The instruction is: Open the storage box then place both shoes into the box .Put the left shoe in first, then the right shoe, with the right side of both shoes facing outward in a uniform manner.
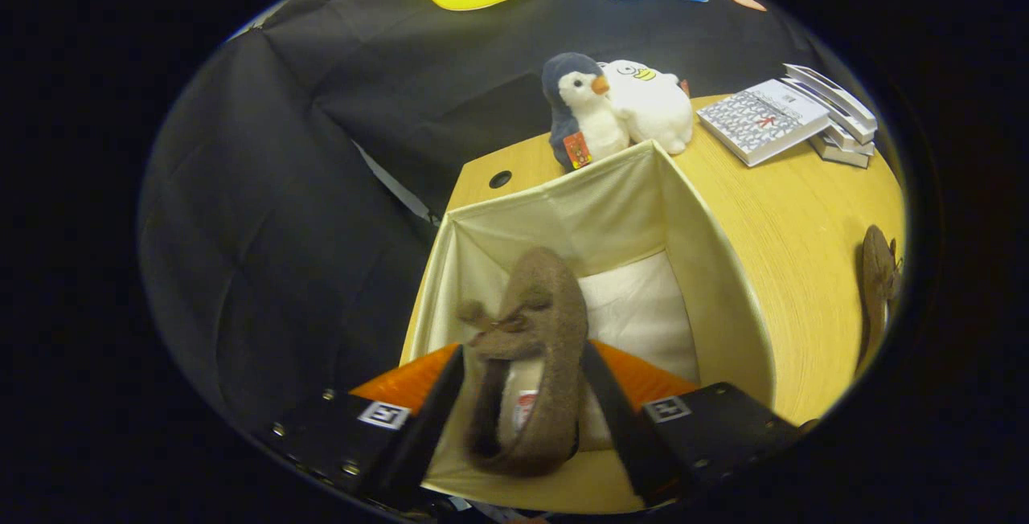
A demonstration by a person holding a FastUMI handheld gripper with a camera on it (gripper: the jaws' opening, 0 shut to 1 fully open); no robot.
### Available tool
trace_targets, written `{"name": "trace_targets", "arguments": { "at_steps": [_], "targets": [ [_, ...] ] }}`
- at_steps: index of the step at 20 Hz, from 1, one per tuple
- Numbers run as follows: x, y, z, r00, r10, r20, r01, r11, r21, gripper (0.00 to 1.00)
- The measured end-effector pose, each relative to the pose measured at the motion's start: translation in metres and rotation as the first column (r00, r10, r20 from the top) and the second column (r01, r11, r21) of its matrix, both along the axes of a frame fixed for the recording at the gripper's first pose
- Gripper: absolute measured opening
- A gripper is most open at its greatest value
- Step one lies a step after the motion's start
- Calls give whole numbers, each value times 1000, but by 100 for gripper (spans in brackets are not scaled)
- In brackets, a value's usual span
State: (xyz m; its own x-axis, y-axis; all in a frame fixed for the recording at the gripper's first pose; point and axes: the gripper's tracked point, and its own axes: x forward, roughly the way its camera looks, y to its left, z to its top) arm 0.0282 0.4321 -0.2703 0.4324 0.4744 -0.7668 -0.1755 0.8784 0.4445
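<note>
A brown felt shoe with a small bow hangs between my fingers, toe pointing away from me, over the open cream fabric storage box. My gripper is shut on the shoe, one finger pressing each side of it near the heel. The box's white bottom shows beyond and to the right of the shoe. The second brown shoe lies on the wooden table to the right of the box, well away from the fingers.
Behind the box stand a plush penguin and a white plush duck. A stack of books lies at the table's far right. The table has a cable hole at its far left corner.
</note>
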Motion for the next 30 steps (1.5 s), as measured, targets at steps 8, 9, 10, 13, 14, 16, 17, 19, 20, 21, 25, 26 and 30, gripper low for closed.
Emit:
{"name": "trace_targets", "arguments": {
  "at_steps": [8, 9, 10, 13, 14, 16, 17, 19, 20, 21, 25, 26, 30],
  "targets": [
    [14, -70, 68, 976, 75, 205, -64, 996, -60, 98],
    [18, -86, 74, 972, 71, 224, -56, 996, -70, 98],
    [19, -102, 76, 969, 65, 238, -47, 996, -79, 98],
    [26, -150, 85, 964, 33, 265, -6, 995, -101, 98],
    [28, -167, 85, 963, 20, 270, 10, 994, -111, 98],
    [32, -200, 85, 961, -5, 278, 43, 990, -132, 98],
    [35, -216, 85, 960, -16, 281, 58, 988, -144, 98],
    [37, -250, 82, 958, -30, 285, 85, 980, -181, 98],
    [37, -266, 80, 956, -28, 291, 93, 973, -210, 98],
    [37, -283, 78, 954, -22, 298, 98, 966, -240, 98],
    [35, -333, 67, 949, -2, 315, 108, 940, -323, 98],
    [33, -344, 62, 950, -2, 311, 110, 937, -330, 98],
    [27, -384, 44, 957, -16, 290, 126, 921, -368, 98]
  ]
}}
